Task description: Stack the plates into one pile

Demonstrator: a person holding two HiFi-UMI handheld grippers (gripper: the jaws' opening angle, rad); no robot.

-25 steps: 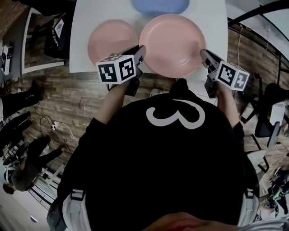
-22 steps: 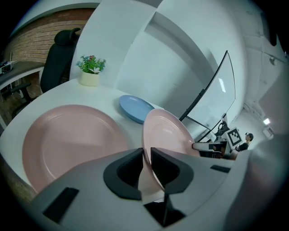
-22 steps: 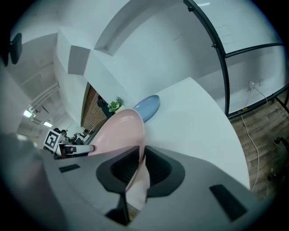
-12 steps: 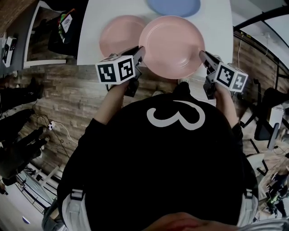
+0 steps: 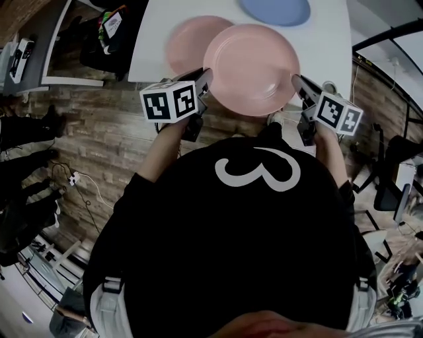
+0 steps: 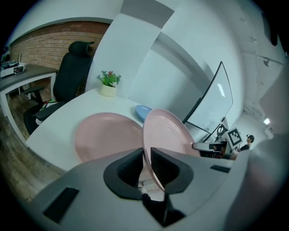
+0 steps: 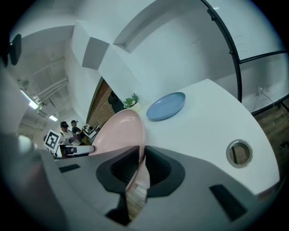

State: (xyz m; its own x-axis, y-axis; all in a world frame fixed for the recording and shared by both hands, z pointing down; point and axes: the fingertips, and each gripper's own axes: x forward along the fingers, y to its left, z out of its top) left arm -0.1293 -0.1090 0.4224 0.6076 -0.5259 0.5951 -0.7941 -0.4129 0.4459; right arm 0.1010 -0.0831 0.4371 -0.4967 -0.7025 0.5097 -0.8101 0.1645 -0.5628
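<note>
A large pink plate (image 5: 251,66) hangs in the air above the near edge of the white table (image 5: 330,59), held by both grippers. My left gripper (image 5: 206,76) is shut on its left rim, and my right gripper (image 5: 296,80) is shut on its right rim. In the left gripper view the pink plate (image 6: 168,135) stands on edge between the jaws; in the right gripper view its rim (image 7: 128,131) runs between the jaws too. A second pink plate (image 5: 192,43) lies flat on the table, partly under the held one. A blue plate (image 5: 275,10) lies at the far edge.
A small potted plant (image 6: 108,83) stands at the table's far corner, with a black office chair (image 6: 72,67) beside it. A round cable hole (image 7: 238,152) is set in the table at the right. A monitor (image 6: 216,99) and dark railings stand to the right.
Both grippers have carried the large pink plate leftwards over the table, so it now overlaps the second pink plate. The table and blue plate have shifted right in the head view.
</note>
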